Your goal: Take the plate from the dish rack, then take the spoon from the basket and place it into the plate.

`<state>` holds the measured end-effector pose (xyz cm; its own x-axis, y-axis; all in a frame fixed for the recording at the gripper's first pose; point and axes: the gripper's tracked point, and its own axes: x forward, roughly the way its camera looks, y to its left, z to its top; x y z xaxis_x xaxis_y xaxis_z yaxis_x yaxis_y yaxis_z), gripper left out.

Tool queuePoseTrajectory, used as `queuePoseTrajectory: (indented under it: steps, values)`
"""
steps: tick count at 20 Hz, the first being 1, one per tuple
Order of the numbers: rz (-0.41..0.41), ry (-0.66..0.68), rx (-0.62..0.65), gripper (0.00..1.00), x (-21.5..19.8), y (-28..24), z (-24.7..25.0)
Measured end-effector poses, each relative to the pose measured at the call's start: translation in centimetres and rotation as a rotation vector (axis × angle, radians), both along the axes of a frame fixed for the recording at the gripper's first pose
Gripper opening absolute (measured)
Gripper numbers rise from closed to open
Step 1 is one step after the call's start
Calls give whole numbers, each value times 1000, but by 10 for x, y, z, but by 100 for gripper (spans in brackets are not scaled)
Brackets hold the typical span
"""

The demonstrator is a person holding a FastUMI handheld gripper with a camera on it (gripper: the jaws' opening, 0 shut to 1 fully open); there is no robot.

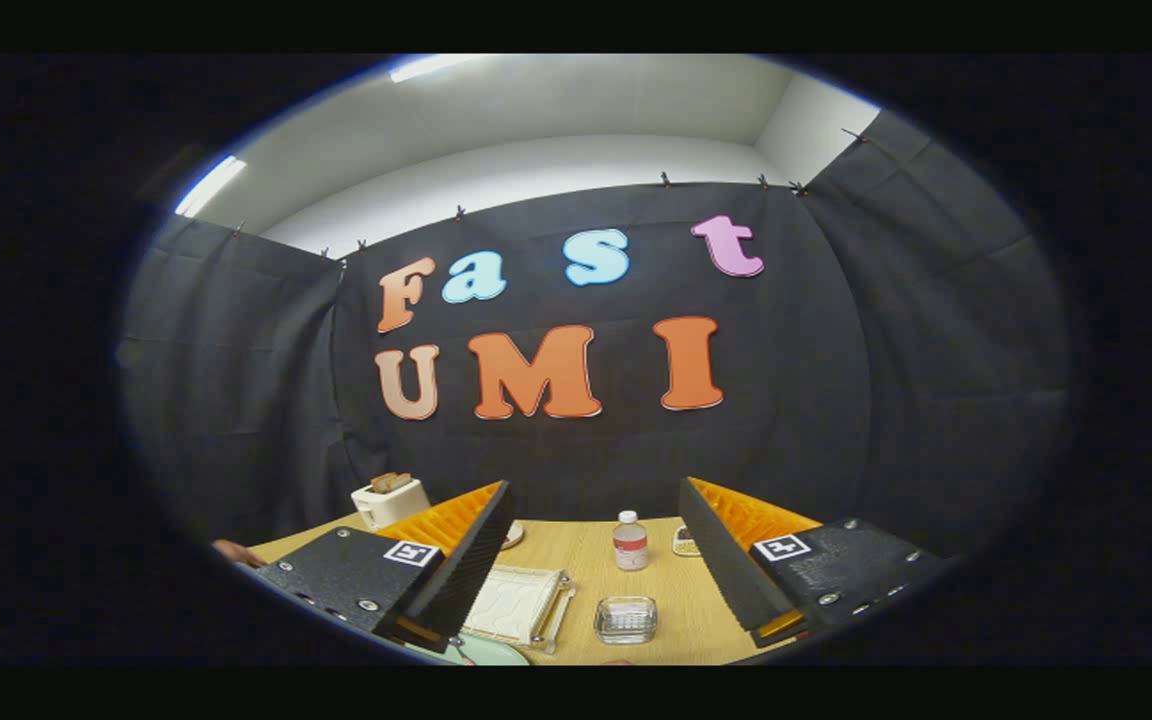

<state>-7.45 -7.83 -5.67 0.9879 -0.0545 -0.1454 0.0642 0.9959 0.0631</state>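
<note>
Your tool [596, 575] is spread wide, holding nothing, above the wooden bench [676, 620]. Between its fingers: a square glass dish [625, 619] and a clear bottle [630, 541]. A pale plate [491, 652] edge is cut off at lower centre.

Booth, three sides hung with black cloth [266, 380], creased in places and pinned along its top edge by small clips [664, 180]; the cloth panels meet at two corners, left and right of the middle wall. Above the cloth, a plain white wall [536, 170] and a white ceiling [586, 95], meeting at a corner toward the right. Two long ceiling lights [208, 185], both lit, one at the left and one farther back near the top. Below, a table [586, 570] with a light wood-grain top, its far edge running close against the middle cloth wall.
</note>
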Motion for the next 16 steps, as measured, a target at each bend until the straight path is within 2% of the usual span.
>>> queuePoseTrajectory:
  steps: [16]
  values:
    - [87,-14,6,98,19,33,22]
